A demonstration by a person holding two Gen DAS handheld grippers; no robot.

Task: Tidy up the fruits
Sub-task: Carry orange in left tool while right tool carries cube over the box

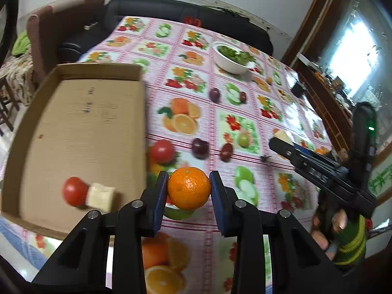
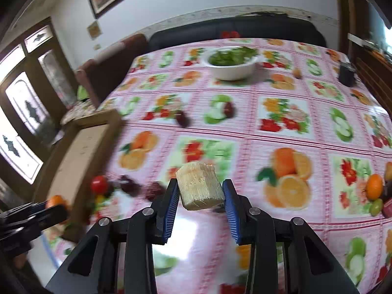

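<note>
While your left gripper (image 1: 188,191) holds the orange mandarin (image 1: 188,188) between its blue pads, clamped on both flanks with the stem dimple turned up toward the camera, the fruit hangs above the tablecloth (image 1: 220,127) just right of the cardboard box (image 1: 80,132); being round, it shows no long axis. Your right gripper (image 2: 199,196) has its jaws on a pale, fibrous cut chunk (image 2: 199,187), a short stubby cylinder lying across the jaws with its long axis running roughly from pad to pad; both pads touch its ends. Inside the shallow cardboard box you have a red tomato (image 1: 74,191) touching a pale chunk (image 1: 101,196), both near the front corner, and the rest of the box floor is bare. A white bowl (image 1: 230,61) toward the far edge of the table holds green leaves. Loose on the cloth lie another tomato (image 1: 162,150) just beside the box wall, and four dark red fruits, two (image 1: 200,147) near the middle and two (image 1: 214,94) farther back. In the right wrist view another mandarin (image 2: 374,186) sits among fruit at the right edge. Your surface is a pink checked cloth printed with fruit pictures; behind it stand a dark sofa (image 1: 196,14), a brown chair (image 1: 56,24), a white wall and wooden-framed doors (image 2: 27,112).
</note>
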